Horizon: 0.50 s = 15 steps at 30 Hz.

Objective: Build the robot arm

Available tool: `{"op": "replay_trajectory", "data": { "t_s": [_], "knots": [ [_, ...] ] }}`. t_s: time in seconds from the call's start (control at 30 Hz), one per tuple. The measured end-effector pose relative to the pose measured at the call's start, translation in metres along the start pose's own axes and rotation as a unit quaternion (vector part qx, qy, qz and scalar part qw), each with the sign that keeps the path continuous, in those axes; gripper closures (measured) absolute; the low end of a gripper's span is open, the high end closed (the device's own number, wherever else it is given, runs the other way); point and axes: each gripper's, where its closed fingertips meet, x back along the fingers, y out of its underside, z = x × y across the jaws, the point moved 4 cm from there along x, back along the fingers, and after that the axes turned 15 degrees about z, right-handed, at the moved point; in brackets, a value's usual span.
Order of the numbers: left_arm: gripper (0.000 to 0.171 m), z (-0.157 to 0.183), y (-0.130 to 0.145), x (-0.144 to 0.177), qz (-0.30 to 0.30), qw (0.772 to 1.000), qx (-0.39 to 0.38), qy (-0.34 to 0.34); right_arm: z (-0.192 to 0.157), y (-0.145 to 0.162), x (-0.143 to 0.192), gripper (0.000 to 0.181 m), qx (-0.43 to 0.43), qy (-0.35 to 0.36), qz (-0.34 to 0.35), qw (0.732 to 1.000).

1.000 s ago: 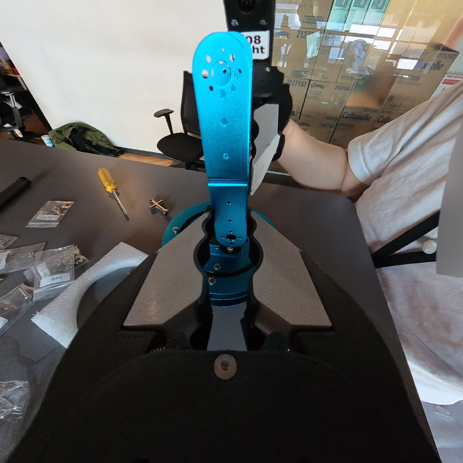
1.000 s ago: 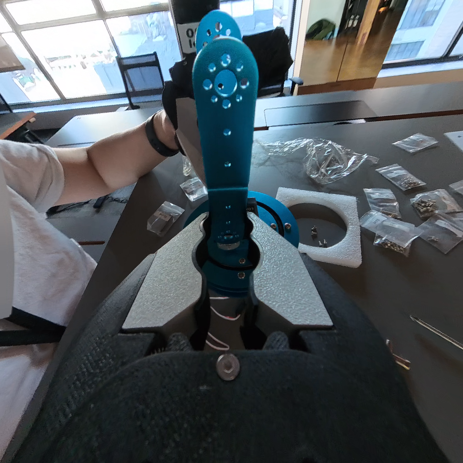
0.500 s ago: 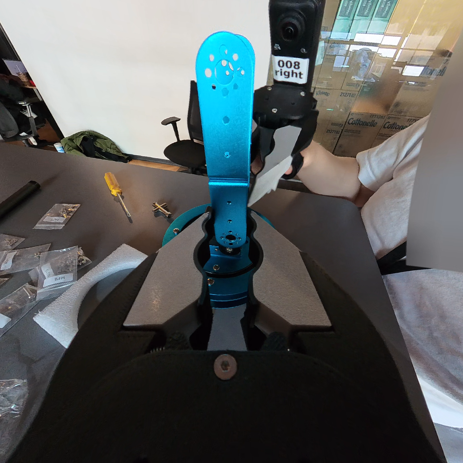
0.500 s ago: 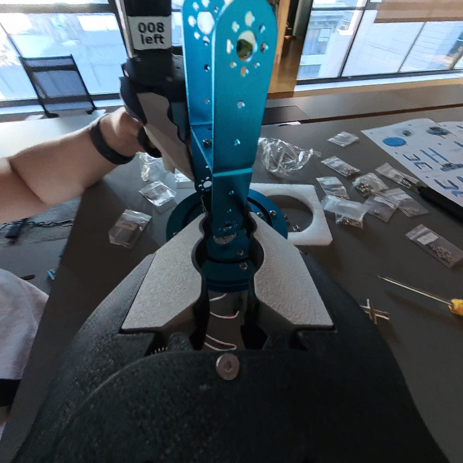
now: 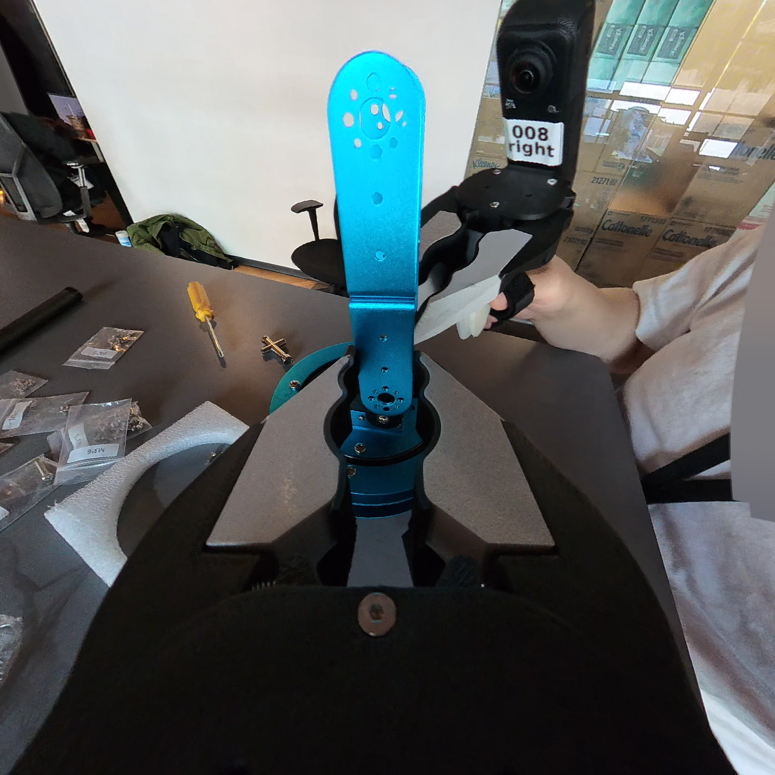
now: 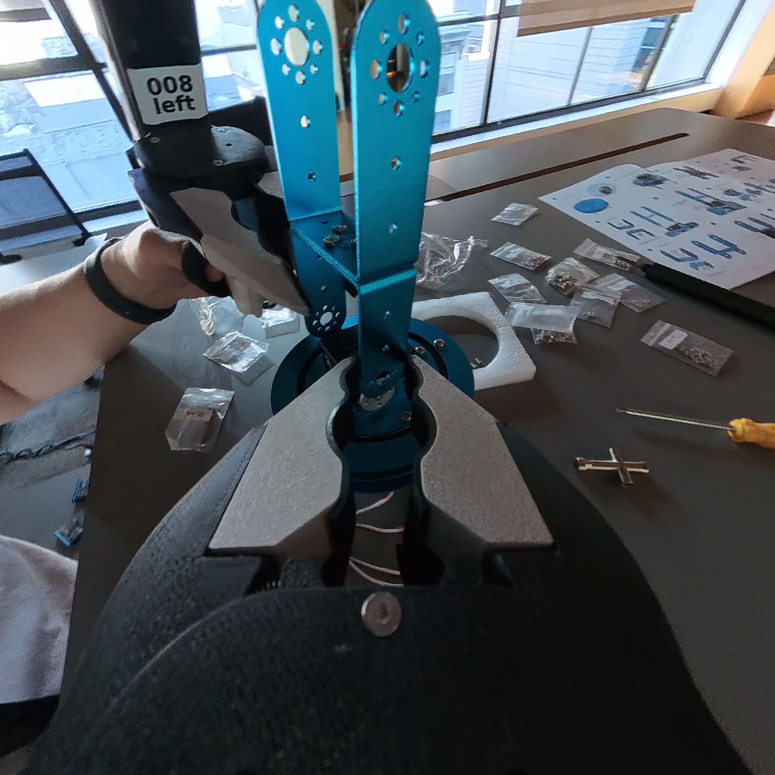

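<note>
Both grippers clench the same blue bracket [image 5: 377,235] low on its stem, left gripper [image 5: 379,419] and right gripper [image 6: 379,390] from opposite sides, its long axis standing upright ahead of the jaws over the blue round base [image 6: 448,365] on the counter [image 6: 629,524].

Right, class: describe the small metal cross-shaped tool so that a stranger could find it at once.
Start at the dark grey table, then the round blue metal base under the tall blue bracket. Right of it, by the yellow-handled screwdriver, lies the small silver cross-shaped wrench: the only bare four-armed metal piece, not bagged.
</note>
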Motion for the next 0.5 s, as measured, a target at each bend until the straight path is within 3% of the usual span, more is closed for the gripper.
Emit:
{"op": "replay_trajectory", "data": {
  "t_s": [0.5],
  "knots": [
    [0.148,-0.005,0.0,-0.002,-0.005,1.0,-0.001,0.0,-0.01,0.0,-0.001,0.172,0.037,0.204,0.043,0.977]
  ]
}}
